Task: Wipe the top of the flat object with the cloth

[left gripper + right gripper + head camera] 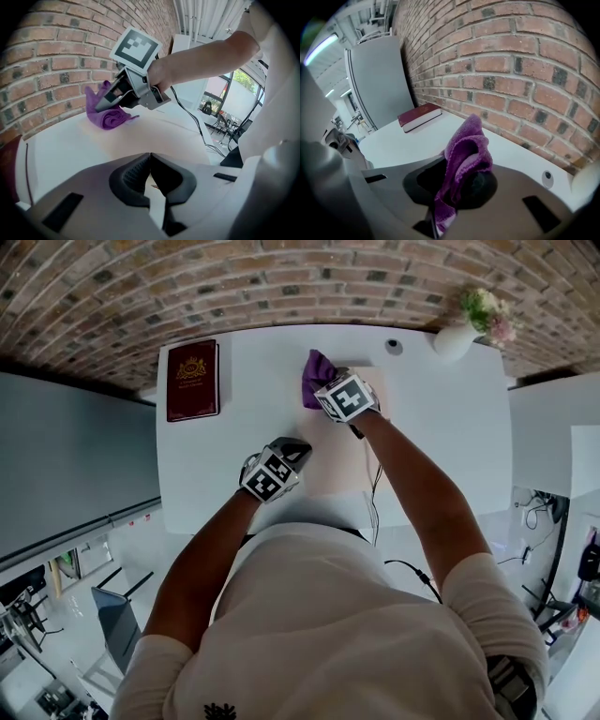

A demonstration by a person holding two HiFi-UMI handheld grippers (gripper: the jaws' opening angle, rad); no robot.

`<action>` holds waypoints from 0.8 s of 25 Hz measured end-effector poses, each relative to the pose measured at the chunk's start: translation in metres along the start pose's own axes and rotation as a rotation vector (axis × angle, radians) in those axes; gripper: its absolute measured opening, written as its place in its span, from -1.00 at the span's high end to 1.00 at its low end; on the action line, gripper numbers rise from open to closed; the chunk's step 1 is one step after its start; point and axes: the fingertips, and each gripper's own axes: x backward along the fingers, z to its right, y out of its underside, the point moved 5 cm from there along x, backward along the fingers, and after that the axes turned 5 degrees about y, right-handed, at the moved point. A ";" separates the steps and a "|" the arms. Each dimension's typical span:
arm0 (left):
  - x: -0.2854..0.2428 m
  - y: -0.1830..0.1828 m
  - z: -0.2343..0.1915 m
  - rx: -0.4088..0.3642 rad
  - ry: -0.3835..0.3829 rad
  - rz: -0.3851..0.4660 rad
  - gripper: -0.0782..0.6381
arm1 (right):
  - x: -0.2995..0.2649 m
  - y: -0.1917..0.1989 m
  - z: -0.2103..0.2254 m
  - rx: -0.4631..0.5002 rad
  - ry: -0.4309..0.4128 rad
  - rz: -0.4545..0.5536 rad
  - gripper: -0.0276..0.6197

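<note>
The flat object (333, 460) is a pale pinkish sheet lying in the middle of the white table (441, 427). A crumpled purple cloth (314, 374) sits at the sheet's far edge, with my right gripper (322, 382) shut on it. In the right gripper view the cloth (468, 145) bulges up from between the jaws of the right gripper (454, 187). My left gripper (298, 448) is shut with its tips over the sheet's left edge. In the left gripper view the tips of the left gripper (150, 159) meet, and the cloth (108, 115) and the sheet (154, 136) lie ahead.
A maroon book (192, 379) lies at the table's far left corner. A white vase with flowers (459, 334) stands at the far right, next to a small round dark fitting (394, 346). A brick wall runs behind the table. A thin cable (373, 486) trails off the near edge.
</note>
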 end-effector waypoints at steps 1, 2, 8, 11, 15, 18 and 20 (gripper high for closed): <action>-0.001 -0.001 0.000 0.000 0.001 0.000 0.71 | 0.003 0.005 0.011 -0.009 0.014 -0.004 0.68; -0.001 -0.002 0.000 0.000 0.001 -0.001 0.71 | 0.006 0.009 0.021 -0.018 0.027 -0.007 0.68; -0.002 -0.003 0.000 0.009 -0.010 -0.008 0.71 | 0.026 0.037 0.078 -0.064 0.103 -0.014 0.68; -0.003 -0.004 0.000 0.006 -0.014 -0.018 0.71 | 0.037 0.051 0.104 -0.089 0.139 -0.020 0.68; -0.005 -0.003 0.001 0.008 -0.029 -0.034 0.71 | 0.050 0.068 0.132 -0.118 0.180 -0.021 0.68; -0.007 -0.003 0.003 0.014 -0.040 -0.045 0.71 | 0.058 0.078 0.147 -0.133 0.202 -0.022 0.68; -0.008 -0.003 0.004 0.013 -0.048 -0.054 0.71 | 0.063 0.084 0.154 -0.141 0.217 -0.027 0.68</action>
